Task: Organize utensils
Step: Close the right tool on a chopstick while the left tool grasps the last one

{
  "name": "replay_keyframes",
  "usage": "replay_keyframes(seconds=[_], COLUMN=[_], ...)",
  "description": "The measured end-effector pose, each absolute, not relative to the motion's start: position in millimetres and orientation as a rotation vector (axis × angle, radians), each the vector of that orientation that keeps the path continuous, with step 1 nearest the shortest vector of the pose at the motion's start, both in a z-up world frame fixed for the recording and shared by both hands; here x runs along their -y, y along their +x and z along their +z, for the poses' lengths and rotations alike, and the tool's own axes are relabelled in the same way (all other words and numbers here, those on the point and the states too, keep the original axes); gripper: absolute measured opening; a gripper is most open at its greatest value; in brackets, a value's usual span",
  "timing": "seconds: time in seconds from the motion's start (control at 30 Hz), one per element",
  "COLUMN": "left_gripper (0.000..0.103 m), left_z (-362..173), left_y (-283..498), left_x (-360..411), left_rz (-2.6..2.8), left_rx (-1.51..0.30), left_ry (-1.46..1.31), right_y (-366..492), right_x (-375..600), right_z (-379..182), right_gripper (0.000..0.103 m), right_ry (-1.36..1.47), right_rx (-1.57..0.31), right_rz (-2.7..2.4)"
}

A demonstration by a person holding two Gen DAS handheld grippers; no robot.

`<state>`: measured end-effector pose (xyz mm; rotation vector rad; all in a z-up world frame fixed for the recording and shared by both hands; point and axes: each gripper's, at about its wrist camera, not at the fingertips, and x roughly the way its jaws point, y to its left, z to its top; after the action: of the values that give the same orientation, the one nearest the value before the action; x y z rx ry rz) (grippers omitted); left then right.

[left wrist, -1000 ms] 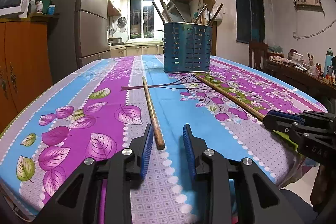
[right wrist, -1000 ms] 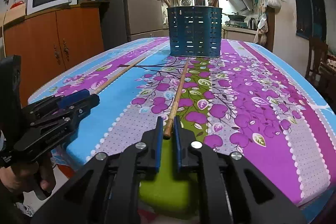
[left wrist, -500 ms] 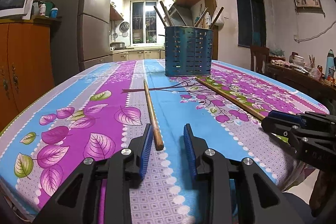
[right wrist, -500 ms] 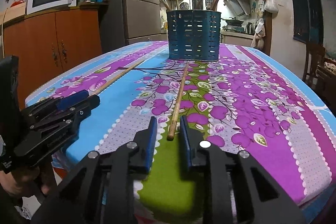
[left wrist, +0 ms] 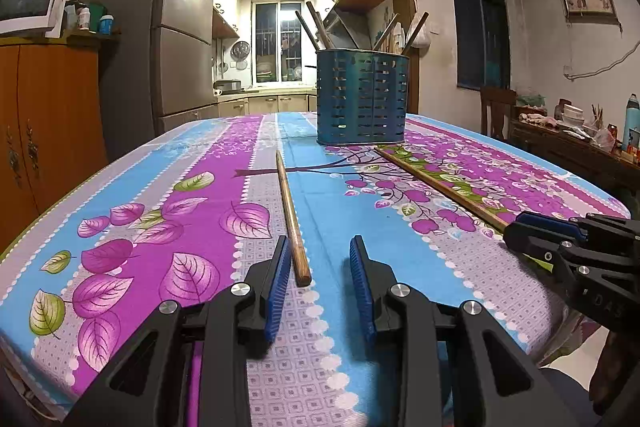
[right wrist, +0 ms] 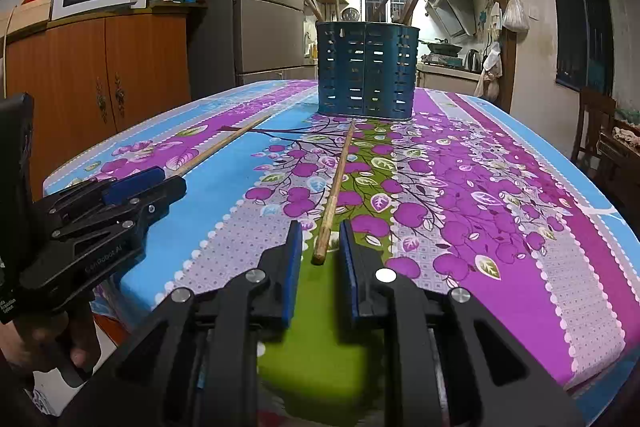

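Right claw (right wrist: pixel 319 247) newly parted; chopsticks (right wrist: pixel 412 1) in holder (right wrist: pixel 366 75)

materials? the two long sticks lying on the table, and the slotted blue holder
Two long brown sticks: likely wood or bamboo, matte, uneven tan-brown tone, darker worn ends. Slotted blue holder: probably thin painted or coated metal; soft sheen, crisp punched slots. Plastic not excluded.
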<state>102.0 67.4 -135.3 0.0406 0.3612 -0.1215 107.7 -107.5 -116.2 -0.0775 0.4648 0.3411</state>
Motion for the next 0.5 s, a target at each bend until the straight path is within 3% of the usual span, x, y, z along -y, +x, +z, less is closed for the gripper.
replay_keyframes(seconds=[0.5], left_gripper=[0.032], left_z=[-137.7], left_y=[100.4], left_x=[-66.5], left_rz=[-0.124], left_rx=[-0.353], left_ry=[0.042], right_y=[107.4], right_x=[107.7], right_z=[-117.1], right_gripper=[0.017], right_ry=[-0.078], right_rx=[-0.464], right_rz=[0.335])
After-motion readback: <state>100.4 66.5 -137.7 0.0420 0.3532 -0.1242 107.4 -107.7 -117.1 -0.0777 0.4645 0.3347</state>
